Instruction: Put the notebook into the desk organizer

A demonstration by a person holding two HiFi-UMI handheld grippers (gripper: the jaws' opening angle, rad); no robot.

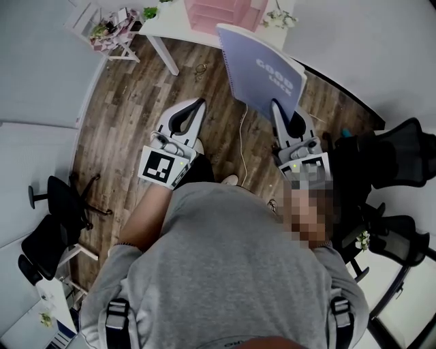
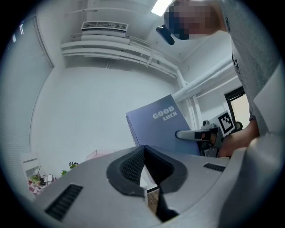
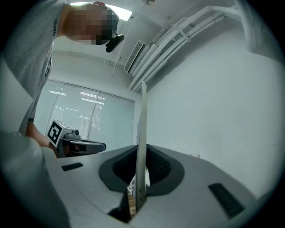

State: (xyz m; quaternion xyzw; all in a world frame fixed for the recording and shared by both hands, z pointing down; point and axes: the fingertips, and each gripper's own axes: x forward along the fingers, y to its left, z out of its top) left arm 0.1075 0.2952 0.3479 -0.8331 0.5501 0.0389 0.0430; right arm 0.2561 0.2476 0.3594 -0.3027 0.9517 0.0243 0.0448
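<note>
One notebook [image 1: 262, 71] clamped by edge in right gripper [image 3: 141, 177]; left gripper [image 2: 143, 165] jaws together, apparently empty.

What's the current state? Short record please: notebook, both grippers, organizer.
notebook: lavender, spiral-bound, "GOOD LUCK" cover, held in the air
right gripper: shut on the notebook's edge
left gripper: shut, empty, apart from the notebook
desk organizer: pink, on the white table ahead
task: notebook not yet in the organizer
</note>
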